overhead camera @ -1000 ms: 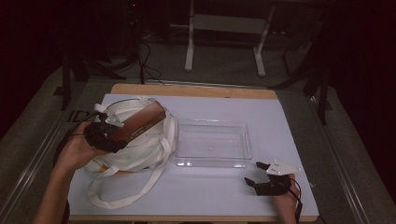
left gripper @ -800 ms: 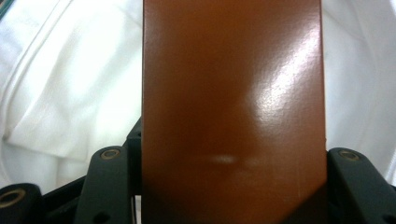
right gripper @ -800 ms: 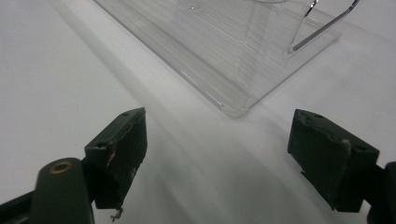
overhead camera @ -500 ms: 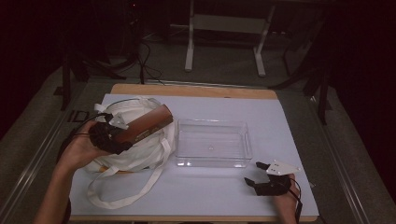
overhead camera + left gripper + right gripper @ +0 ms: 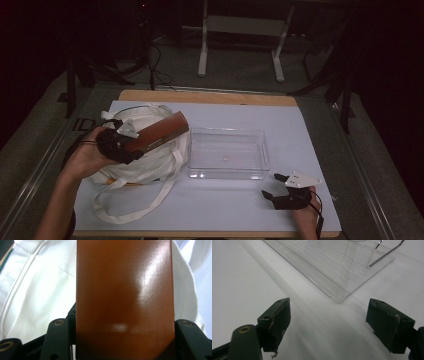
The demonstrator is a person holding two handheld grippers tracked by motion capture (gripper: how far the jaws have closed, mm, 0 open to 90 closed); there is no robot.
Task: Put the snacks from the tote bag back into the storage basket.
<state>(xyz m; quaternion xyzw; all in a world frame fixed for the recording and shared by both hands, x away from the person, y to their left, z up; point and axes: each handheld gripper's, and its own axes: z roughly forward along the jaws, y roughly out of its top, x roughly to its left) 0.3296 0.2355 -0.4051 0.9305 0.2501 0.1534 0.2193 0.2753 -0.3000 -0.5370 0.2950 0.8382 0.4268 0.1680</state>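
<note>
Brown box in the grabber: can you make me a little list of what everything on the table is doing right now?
brown box: clamped between the jaws of the left gripper, lifted above the bag
white cloth bag: lies on the table's left side, straps loose toward the front
clear tray: empty, mid-table, beside the bag
right gripper: jaws wide apart, holds nothing, near the tray's corner
table cover: pale sheet
</note>
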